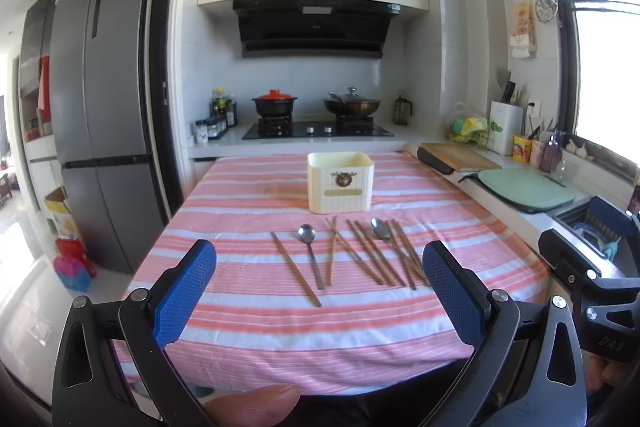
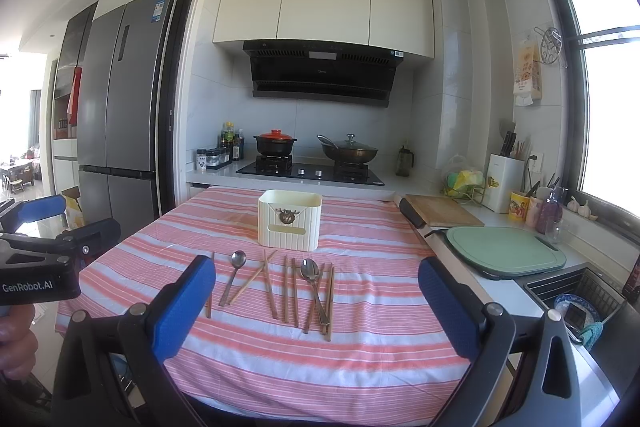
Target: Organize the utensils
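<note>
- Left tool (image 1: pixel 319 293): I read its blue pads (image 1: pixel 186 293) as spread wide with nothing between them. It hangs above the near edge of the table (image 1: pixel 248 343), touching nothing.
- Right tool (image 2: pixel 316 307): same reading, jaws wide apart and empty, also held clear of the table. In the right wrist view the left tool's body sits at about 9 o'clock.
- Progress, my judgement: not started. No utensil appears to stand up out of the cream holder (image 1: pixel 340 181), though I cannot see into its interior. Everything I can count lies flat on the striped cloth (image 1: pixel 224 211).
- Left to do: all chopsticks and both spoons.
- Utensils from the left tool: the row lies at 12 o'clock, between the tool and the holder. A lone chopstick (image 1: pixel 295 269) is leftmost, at roughly 11 o'clock; the left spoon (image 1: pixel 311 255) is just beside it; a crossed chopstick pair (image 1: pixel 335 247) follows.
- The right cluster of chopsticks (image 1: pixel 384 257) lies toward 1 o'clock, with the second spoon (image 1: pixel 382 230) overlapping it. Which piece lies on top I cannot tell.
- From the right tool: that cluster and spoon (image 2: pixel 312 273) sit at 12 o'clock, the left spoon (image 2: pixel 236 267) toward 11.
- The holder stands upright beyond the row, just past the utensil tips, apart from both tools.
- Judgement: the overlapping cluster will need separating; the isolated pieces look easier first picks.
</note>
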Motion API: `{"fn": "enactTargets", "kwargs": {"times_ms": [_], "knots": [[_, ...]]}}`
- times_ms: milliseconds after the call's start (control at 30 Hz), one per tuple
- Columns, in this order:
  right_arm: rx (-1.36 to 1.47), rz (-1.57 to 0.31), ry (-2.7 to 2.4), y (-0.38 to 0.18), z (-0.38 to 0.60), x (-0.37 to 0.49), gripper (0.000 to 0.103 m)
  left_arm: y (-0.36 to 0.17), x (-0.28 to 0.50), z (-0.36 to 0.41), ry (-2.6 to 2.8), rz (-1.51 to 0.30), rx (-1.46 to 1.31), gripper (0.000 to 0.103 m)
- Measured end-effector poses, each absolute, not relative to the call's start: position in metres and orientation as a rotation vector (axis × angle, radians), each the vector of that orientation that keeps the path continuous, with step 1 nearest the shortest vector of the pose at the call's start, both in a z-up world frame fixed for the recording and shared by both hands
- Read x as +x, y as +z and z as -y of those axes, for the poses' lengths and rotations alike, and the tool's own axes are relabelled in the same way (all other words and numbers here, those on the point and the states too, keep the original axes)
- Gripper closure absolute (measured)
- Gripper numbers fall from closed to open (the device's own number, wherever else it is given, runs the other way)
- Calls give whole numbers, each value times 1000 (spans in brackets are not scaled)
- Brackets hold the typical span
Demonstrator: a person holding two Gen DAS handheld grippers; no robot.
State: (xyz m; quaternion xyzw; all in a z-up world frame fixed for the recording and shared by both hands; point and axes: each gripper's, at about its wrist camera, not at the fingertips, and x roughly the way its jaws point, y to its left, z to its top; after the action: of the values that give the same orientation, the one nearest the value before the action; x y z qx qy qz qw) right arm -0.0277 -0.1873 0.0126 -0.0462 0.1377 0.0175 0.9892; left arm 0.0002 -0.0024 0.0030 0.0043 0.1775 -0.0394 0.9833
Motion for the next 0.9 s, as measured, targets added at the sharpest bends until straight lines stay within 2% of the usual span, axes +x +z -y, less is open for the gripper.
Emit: {"fn": "enactTargets", "kwargs": {"times_ms": [900], "knots": [[-99, -283, 41, 11, 187, -27, 0, 4, -2, 8, -85, -362, 1, 0]]}}
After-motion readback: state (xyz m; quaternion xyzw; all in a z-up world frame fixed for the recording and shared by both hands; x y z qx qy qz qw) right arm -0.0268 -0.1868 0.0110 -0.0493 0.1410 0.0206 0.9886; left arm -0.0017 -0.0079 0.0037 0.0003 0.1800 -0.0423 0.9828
